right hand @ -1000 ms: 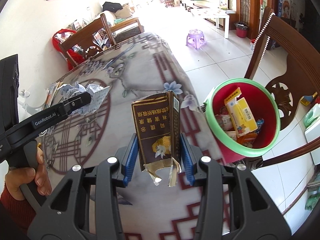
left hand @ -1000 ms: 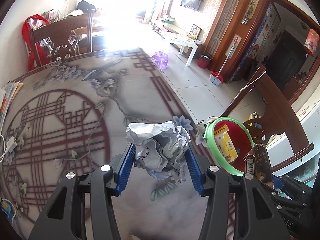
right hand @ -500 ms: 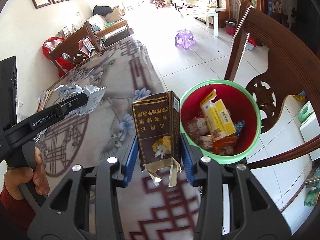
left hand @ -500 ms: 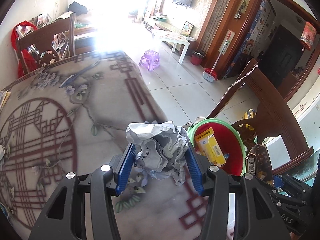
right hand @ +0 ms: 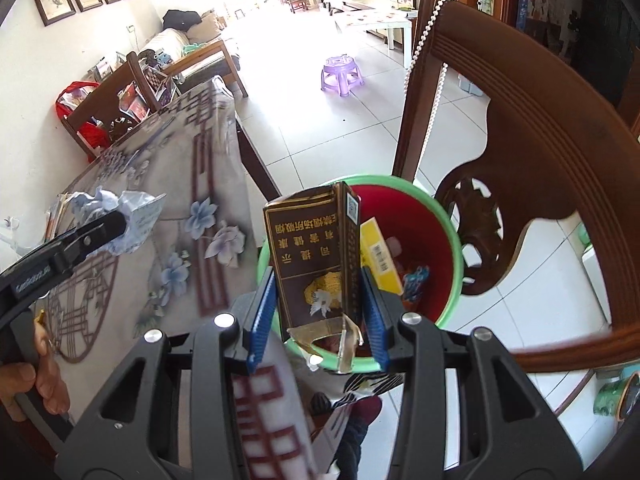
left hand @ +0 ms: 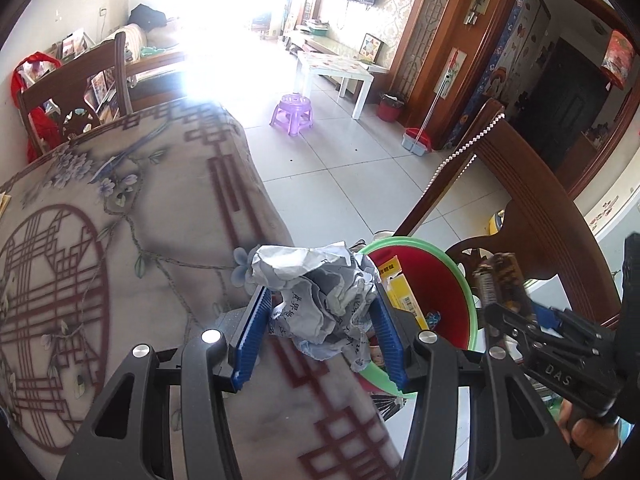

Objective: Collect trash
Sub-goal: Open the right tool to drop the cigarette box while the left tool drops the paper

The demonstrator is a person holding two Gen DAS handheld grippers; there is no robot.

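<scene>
My left gripper is shut on a crumpled ball of grey-white paper, held over the table's right edge beside the bin. My right gripper is shut on a torn brown cigarette box, held above the near rim of the bin. The bin is red inside with a green rim and stands on the floor beside the table; it also shows in the left wrist view. It holds a yellow box and other scraps. The right gripper with the brown box shows at the right of the left wrist view.
The table carries a patterned cloth with flowers and red lattice. A dark wooden chair with hanging white beads stands right behind the bin. A purple stool and tiled floor lie beyond. Another chair stands at the table's far end.
Both grippers have moved right, off the table toward the bin. The brown box now hangs over the bin's near rim, and the paper ball has reached the table's edge.
</scene>
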